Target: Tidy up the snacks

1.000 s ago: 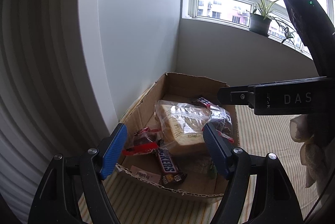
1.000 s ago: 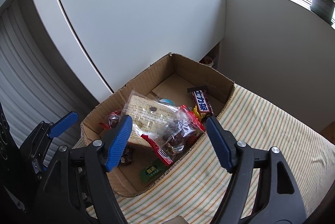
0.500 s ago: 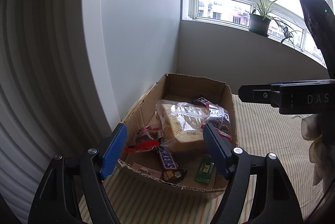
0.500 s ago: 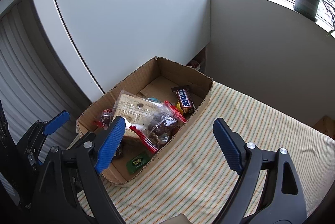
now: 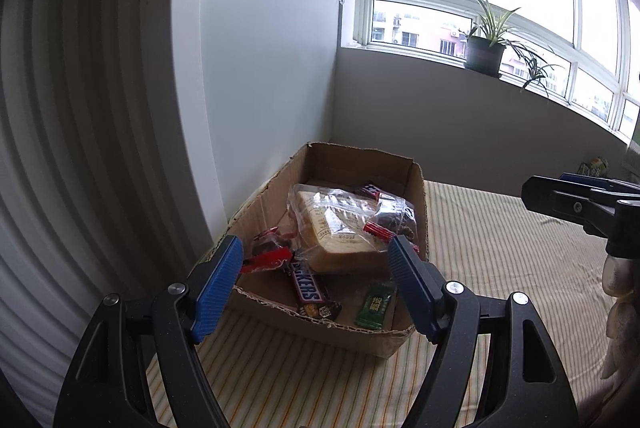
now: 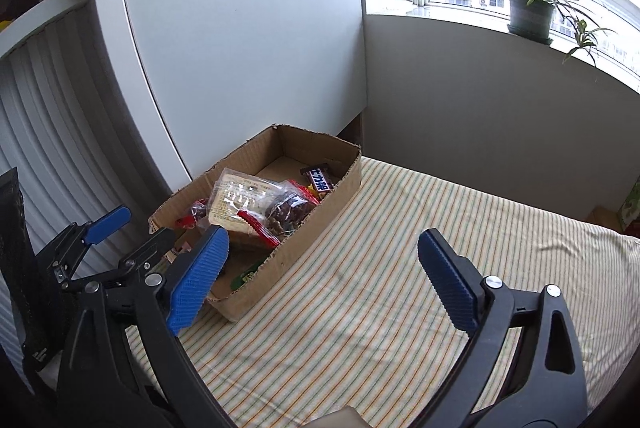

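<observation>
An open cardboard box sits on the striped cloth against the white panel. It holds a clear bag of bread, a Snickers bar, a green packet and red-wrapped snacks. The box also shows in the right wrist view with a dark chocolate bar. My left gripper is open and empty, just short of the box's near end. My right gripper is open and empty, back from the box over the cloth.
A white panel and a ribbed white wall stand left of the box. A grey low wall runs behind, with potted plants on the sill. The striped cloth stretches to the right.
Both grippers have pulled back from the box, which looks smaller now. The right gripper has swung to the right, away from the box, and its jaws have opened wider.
</observation>
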The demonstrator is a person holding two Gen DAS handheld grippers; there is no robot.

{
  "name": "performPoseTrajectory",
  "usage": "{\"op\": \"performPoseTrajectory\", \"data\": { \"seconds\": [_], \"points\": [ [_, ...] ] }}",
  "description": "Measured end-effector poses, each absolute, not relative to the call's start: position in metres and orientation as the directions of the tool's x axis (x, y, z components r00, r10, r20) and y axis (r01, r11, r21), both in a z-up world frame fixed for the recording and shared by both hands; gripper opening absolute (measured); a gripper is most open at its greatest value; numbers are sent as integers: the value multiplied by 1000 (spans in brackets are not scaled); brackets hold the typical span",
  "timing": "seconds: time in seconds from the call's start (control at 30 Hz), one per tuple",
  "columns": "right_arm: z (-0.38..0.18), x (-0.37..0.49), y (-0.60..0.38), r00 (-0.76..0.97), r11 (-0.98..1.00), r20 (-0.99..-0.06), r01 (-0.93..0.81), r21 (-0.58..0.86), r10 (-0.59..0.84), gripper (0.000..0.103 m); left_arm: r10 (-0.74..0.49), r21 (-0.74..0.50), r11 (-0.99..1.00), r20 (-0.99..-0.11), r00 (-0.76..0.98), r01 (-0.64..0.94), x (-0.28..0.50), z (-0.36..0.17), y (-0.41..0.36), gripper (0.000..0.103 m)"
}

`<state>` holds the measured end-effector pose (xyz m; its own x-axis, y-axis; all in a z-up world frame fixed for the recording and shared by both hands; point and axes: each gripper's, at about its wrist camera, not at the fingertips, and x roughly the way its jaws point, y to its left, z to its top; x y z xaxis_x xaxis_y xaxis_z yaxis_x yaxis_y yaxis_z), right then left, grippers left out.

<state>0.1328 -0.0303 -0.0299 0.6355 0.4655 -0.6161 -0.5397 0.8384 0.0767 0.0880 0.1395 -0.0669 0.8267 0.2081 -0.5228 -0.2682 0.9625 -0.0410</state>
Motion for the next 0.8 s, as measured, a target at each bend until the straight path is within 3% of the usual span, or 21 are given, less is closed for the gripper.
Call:
{"op": "performPoseTrajectory", "data": {
  "seconds": [0.07, 0.2, 0.43, 0.8],
  "points": [
    [-33, 127, -34, 655, 844, -604, -533, 55, 453, 103, 210, -39, 962, -525, 825, -270, 84, -69, 139, 75],
    [-47, 118, -29, 670, 837, -607, -547, -15, 427, 103, 200, -49, 963, -534, 821, -266, 77, -73, 134, 80],
    [-60, 107, -28, 678, 817, -608, -571, -82, 413, 103, 205, -22, 966, -548, 811, -259, 73, -80, 126, 81],
    [-65, 110, -37, 673, 827, -603, -561, -38, 429, 103, 245, -4, 955, -557, 793, -298, 72, -84, 127, 81]
  ]
}}
